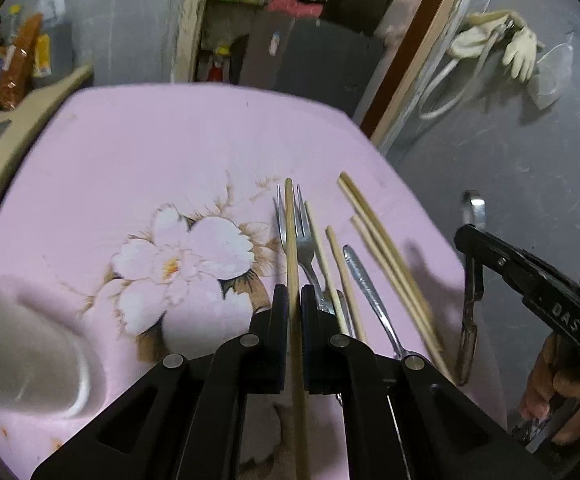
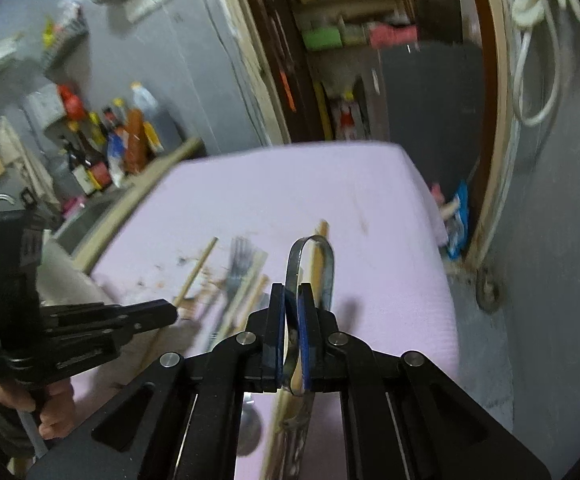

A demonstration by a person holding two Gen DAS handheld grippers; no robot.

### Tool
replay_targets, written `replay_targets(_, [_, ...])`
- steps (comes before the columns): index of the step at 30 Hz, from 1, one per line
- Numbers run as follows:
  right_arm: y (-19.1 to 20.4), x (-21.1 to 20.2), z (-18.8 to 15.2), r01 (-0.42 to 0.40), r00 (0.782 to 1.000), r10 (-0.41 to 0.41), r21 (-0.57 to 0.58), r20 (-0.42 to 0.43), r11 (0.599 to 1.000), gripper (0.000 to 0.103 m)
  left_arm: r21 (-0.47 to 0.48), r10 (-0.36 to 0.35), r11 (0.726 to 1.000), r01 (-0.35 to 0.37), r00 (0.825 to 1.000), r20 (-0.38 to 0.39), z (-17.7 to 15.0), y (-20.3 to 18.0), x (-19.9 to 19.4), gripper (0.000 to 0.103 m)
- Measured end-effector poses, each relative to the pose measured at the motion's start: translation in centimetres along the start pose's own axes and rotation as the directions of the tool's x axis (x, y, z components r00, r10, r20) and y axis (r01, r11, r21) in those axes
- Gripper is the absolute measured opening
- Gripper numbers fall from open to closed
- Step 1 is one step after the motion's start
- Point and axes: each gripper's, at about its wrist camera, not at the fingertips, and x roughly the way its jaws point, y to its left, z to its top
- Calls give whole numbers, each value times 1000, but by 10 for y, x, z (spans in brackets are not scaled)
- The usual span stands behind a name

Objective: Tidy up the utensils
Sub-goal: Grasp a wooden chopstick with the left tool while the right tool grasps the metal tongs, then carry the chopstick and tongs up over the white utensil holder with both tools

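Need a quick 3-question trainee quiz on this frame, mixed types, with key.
1. True or false: the left gripper is shut on a chopstick.
2. In the left view, that chopstick crosses a: A) fork B) cup C) knife
3. Which gripper holds the looped metal utensil?

Key: 1 true; 2 A; 3 the right gripper.

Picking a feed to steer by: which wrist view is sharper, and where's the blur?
Left wrist view: sharper; the chopstick in the left gripper and the fork read crisply, only the white cup at lower left is smeared. Right wrist view: motion-blurred; the utensils on the pink table streak, though the metal tool in the right gripper stays readable.
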Motion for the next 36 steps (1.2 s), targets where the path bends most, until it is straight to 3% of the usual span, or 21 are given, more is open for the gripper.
replay_targets(5, [33, -33, -17, 23, 988, -10, -81, 154, 996, 3, 3, -6, 1000, 6, 986, 168, -10, -2, -39, 4])
replay_targets(11, [72, -57, -18, 43, 962, 4, -165, 274, 985, 2, -19, 3, 1000, 4, 931, 365, -17, -2, -80, 4])
replay_targets(13, [82, -58, -15, 43, 961, 11, -190, 276, 981, 2, -17, 10, 1000, -4, 928, 374, -19, -3, -88, 4])
replay_targets(17, [77, -36, -8, 52, 983, -15, -198, 185, 979, 4, -38, 0, 999, 14, 938, 346, -18, 0, -88, 4])
replay_targets(20, [62, -9, -9, 21, 999, -12, -211, 46, 977, 14, -33, 5, 999, 7, 939, 343, -23, 1, -89, 4])
replay_targets(21, [58, -2, -10, 12, 1000, -10, -215, 9, 976, 22, -33, 5, 999, 6, 939, 343, -24, 1, -88, 4])
replay_targets(24, [49, 28, -14, -29, 994, 4, -246, -105, 969, 24, -42, -2, 999, 17, 942, 335, -25, 5, -85, 4])
replay_targets(27, [49, 50, -17, -36, 986, -14, -293, -168, 955, 24, -51, 3, 999, 14, 946, 325, -22, 9, -81, 4])
replay_targets(36, [62, 102, -8, -104, 955, -12, -377, -295, 920, 24, -69, 9, 997, 13, 950, 312, -20, 16, -73, 4])
